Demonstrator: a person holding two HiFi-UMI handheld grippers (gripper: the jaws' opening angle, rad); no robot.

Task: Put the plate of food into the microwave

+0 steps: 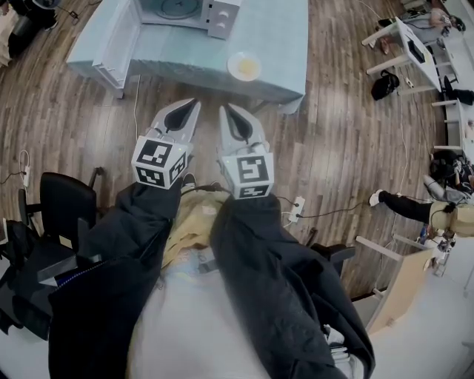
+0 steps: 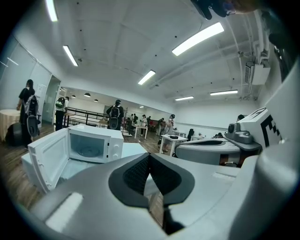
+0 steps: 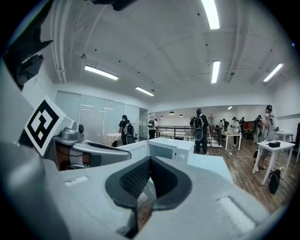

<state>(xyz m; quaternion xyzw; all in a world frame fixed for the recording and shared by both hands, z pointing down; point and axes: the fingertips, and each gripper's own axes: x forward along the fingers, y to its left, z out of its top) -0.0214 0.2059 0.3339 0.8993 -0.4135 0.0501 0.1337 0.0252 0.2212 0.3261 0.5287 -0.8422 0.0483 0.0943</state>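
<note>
While the left gripper (image 1: pixel 194 104) and right gripper (image 1: pixel 224 109) are held clenched empty, ribbed pads (image 2: pixel 137 174) together, a round plate (image 1: pixel 244 66) is seen near the boxy white microwave (image 1: pixel 222 15).

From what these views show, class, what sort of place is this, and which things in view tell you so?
Probably a large shared lab or workroom, not a home kitchen: a microwave on a cloth-covered table, long ceiling strip lights, and people with backpacks standing among small white tables.
</note>
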